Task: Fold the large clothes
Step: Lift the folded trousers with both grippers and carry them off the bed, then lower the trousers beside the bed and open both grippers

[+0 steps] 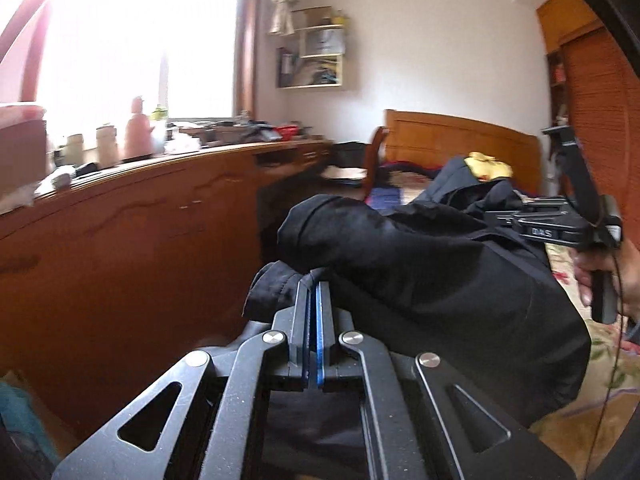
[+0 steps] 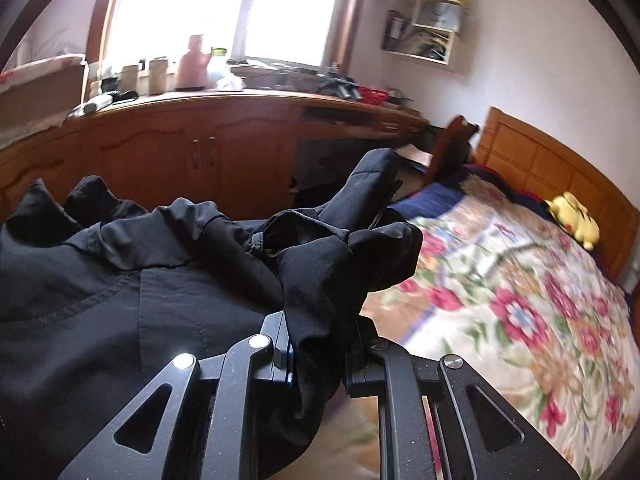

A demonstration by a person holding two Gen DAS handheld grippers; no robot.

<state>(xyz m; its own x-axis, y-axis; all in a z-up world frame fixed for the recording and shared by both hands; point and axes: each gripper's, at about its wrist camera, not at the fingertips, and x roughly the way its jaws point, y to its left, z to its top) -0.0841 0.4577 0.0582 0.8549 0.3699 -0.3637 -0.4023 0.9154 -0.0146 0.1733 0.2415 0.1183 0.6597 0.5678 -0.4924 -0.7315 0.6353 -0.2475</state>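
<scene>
With both the left gripper (image 1: 313,280) and right gripper (image 2: 320,344) clamped on the black jacket (image 1: 420,280), keep it taut and level above the bed (image 2: 520,280).

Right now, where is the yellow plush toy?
The yellow plush toy lies at the head of the bed, on the floral quilt beside the wooden headboard, at the right of the right wrist view.

Items on the wooden counter (image 1: 168,168) blurred, window (image 1: 132,40) washed out, black garment (image 2: 120,280) covering right jaws' tips
</scene>
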